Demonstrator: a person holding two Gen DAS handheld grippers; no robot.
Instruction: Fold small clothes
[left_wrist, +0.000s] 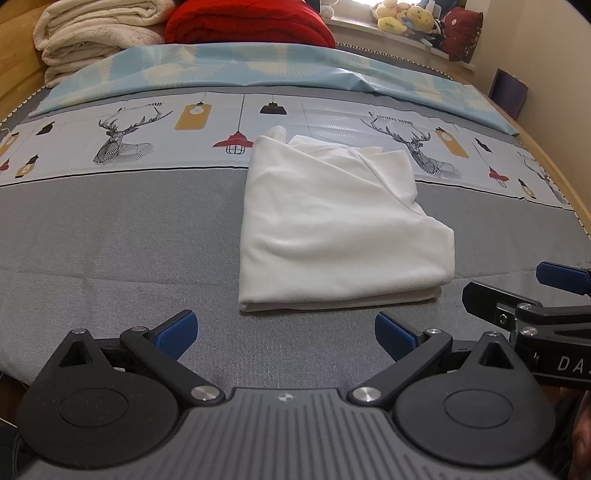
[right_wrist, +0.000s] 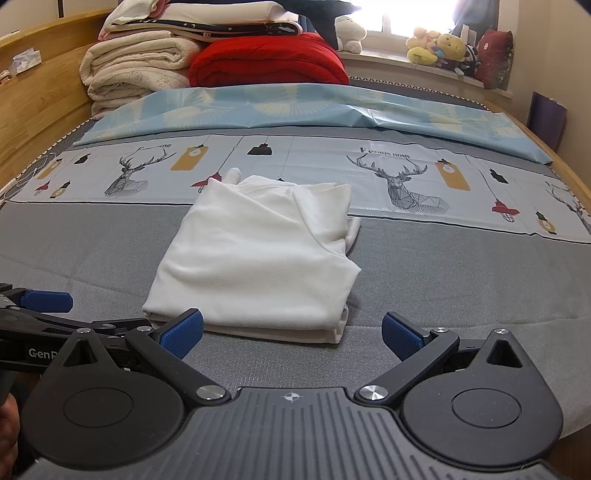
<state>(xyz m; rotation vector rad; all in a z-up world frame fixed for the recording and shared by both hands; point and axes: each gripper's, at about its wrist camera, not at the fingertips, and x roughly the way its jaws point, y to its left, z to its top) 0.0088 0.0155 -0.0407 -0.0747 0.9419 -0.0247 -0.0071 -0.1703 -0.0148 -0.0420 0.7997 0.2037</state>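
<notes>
The white garment (left_wrist: 332, 221) lies folded into a thick rectangle on the grey bedsheet (left_wrist: 129, 240), at the centre of both views, its far end reaching the printed band of stags and lamps (left_wrist: 122, 136). Its long axis runs from the lower frame toward the upper frame; the stacked fold edges face the cameras, and a small twisted tip pokes out at the far left corner. Loose flaps overlap on the far right side.

The left gripper (left_wrist: 284, 332) sits low in the frame just short of the near edge, its blue pads spread wide, touching nothing. The right gripper (right_wrist: 291, 330) is likewise spread, its left pad in front of the garment's near corner; whether it touches I cannot tell.

Only the right wrist view shows the stacked folded bedding above the cream blankets (right_wrist: 136, 70), upper left, and more of the wooden headboard (right_wrist: 40, 96). Both show the red quilt (left_wrist: 247, 26) and plush toys (right_wrist: 439, 46) on the sill.
</notes>
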